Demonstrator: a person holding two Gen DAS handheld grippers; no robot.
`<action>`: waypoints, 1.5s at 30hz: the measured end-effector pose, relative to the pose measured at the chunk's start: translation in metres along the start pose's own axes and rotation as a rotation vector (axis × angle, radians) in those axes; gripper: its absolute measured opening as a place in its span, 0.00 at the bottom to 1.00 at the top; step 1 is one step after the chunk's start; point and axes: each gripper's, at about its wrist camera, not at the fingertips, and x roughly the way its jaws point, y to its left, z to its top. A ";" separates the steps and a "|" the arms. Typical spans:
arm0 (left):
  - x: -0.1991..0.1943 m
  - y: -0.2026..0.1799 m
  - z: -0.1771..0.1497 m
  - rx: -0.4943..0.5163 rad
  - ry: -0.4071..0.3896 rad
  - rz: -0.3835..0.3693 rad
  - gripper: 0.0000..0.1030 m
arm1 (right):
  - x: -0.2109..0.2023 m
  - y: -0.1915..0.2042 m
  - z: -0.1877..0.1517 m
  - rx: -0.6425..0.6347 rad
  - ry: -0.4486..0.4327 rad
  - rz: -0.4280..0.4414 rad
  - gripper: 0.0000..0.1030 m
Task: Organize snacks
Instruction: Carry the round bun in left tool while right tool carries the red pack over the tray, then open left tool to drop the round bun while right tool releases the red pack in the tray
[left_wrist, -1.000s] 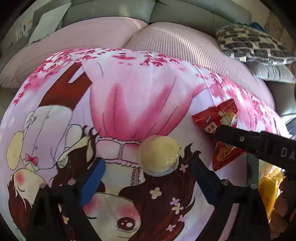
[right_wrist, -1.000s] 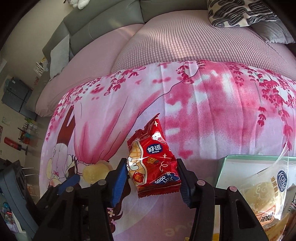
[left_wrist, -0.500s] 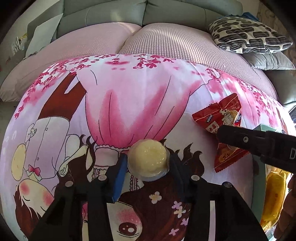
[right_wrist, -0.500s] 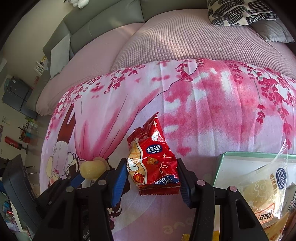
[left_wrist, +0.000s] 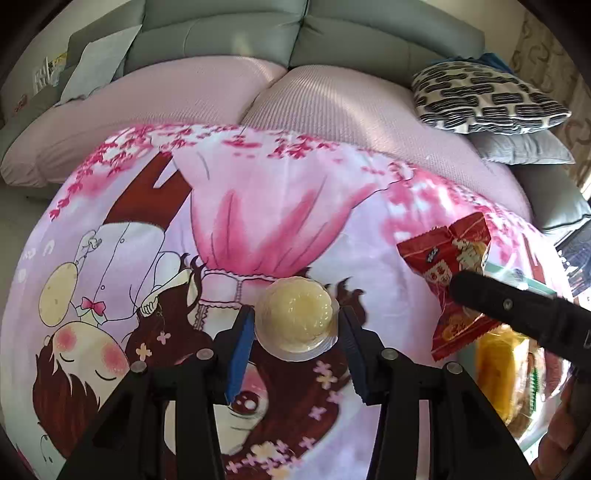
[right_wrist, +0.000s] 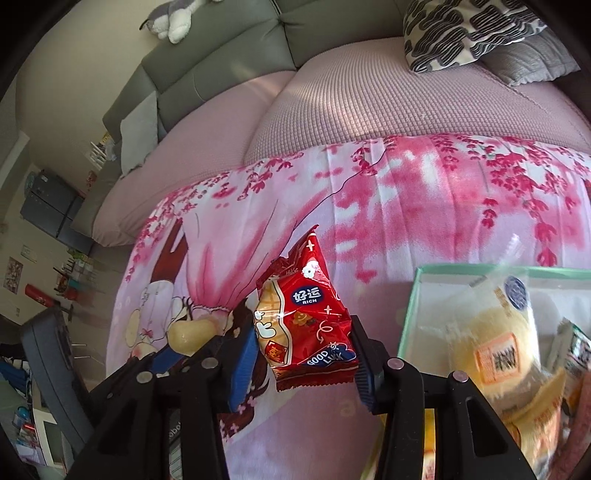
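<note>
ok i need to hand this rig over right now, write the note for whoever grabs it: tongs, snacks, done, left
Left tongs: shut on the round jelly cup, above the printed blanket.
Right tongs: jaws closing, pads against the red snack packet, which they hold up beside the box.
Clear green-rimmed box: to the right, already holding a yellow cake packet and other wrapped snacks.
Done: both loose snacks picked up.
Left: put the packet and the cup into the box, probably packet first, since it is nearer.
</note>
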 end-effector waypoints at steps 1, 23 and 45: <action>-0.005 -0.004 -0.001 0.009 -0.011 -0.008 0.47 | -0.010 -0.002 -0.004 0.004 -0.017 0.006 0.48; -0.070 -0.168 -0.086 0.452 -0.012 -0.198 0.47 | -0.145 -0.113 -0.119 0.204 -0.185 -0.198 0.48; -0.054 -0.156 -0.116 0.413 0.082 -0.142 0.60 | -0.121 -0.118 -0.143 0.112 -0.100 -0.315 0.75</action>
